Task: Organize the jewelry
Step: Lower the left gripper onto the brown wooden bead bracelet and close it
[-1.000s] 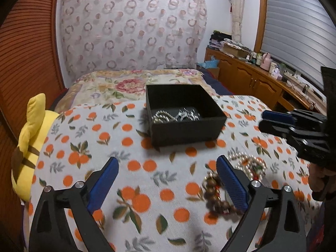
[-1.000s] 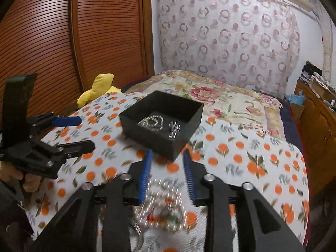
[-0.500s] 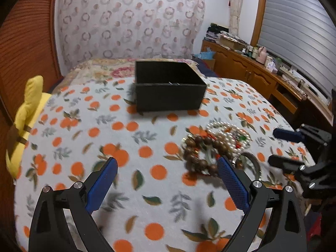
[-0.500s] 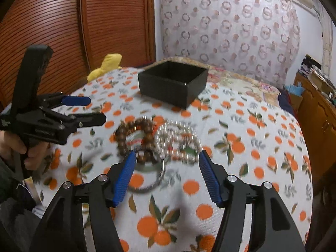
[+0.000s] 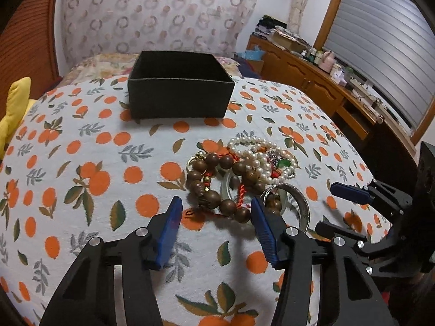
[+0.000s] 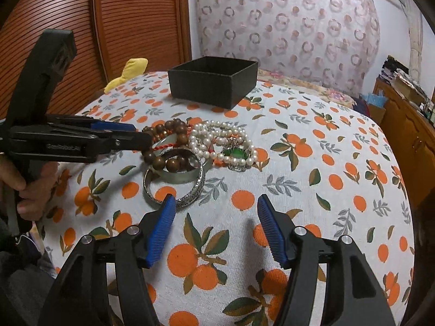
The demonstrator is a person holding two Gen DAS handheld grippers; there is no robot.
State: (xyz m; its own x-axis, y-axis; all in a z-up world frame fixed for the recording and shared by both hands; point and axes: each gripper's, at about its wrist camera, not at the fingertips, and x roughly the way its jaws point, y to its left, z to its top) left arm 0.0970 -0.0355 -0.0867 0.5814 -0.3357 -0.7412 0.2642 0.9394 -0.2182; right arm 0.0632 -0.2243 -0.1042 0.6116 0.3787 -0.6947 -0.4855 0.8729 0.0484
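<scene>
A heap of jewelry lies on the orange-print cloth: a brown wooden bead bracelet [image 5: 217, 182] [image 6: 168, 146], a white pearl string [image 5: 258, 152] [image 6: 217, 138] with a green stone [image 6: 236, 152], and silver bangles [image 5: 296, 203] [image 6: 176, 184]. A black open box [image 5: 179, 92] [image 6: 214, 81] stands behind the heap. My left gripper [image 5: 214, 206] [image 6: 136, 133] is open, its fingers on either side of the near beads of the bracelet. My right gripper [image 6: 213, 203] [image 5: 334, 206] is open and empty, just in front of the bangles.
A yellow plush toy [image 5: 13, 108] [image 6: 127, 70] lies at the cloth's left edge. A wooden dresser [image 5: 326, 87] with bottles stands on the right. Slatted wooden doors [image 6: 122, 21] are on the left, a patterned curtain [image 6: 285, 19] behind.
Both grippers drew back from the box and came down low before the jewelry heap. The left jaws narrowed around the wooden beads. The right jaws opened wide.
</scene>
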